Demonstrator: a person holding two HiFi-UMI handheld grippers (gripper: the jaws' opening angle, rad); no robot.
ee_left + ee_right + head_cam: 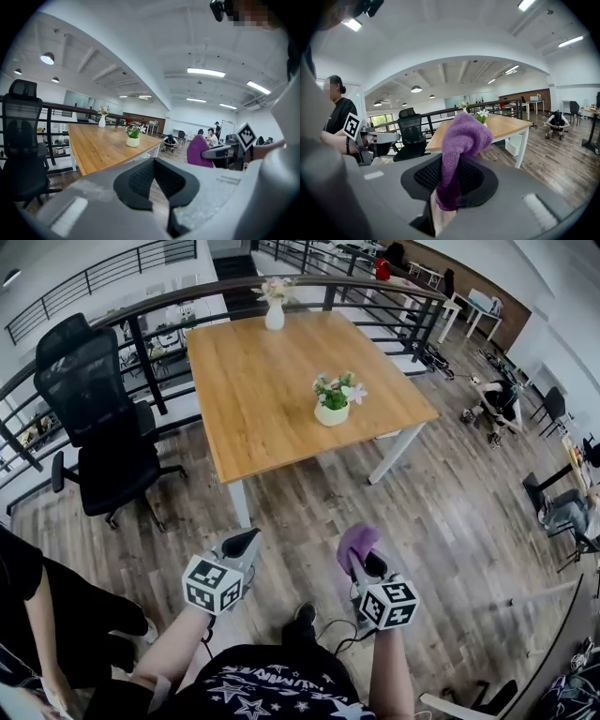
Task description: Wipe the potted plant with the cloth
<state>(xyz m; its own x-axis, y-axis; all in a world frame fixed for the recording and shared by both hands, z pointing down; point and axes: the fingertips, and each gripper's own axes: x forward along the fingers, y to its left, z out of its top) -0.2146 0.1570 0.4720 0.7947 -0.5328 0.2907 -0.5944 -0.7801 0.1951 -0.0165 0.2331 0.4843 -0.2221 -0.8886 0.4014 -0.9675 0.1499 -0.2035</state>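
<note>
A small potted plant (333, 399) with green leaves and pale flowers stands in a white pot near the right edge of the wooden table (272, 390); it also shows as the potted plant (133, 136) in the left gripper view and partly behind the cloth as the plant (483, 115) in the right gripper view. My right gripper (361, 559) is shut on a purple cloth (356, 542), which sticks up between its jaws as the cloth (461, 150). My left gripper (246, 545) is shut and holds nothing. Both grippers hang over the floor, short of the table.
A white vase with flowers (274, 307) stands at the table's far edge. A black office chair (98, 418) is left of the table, by a dark railing (112, 320). A person in black (37, 615) stands at my left. Other people and desks are far right.
</note>
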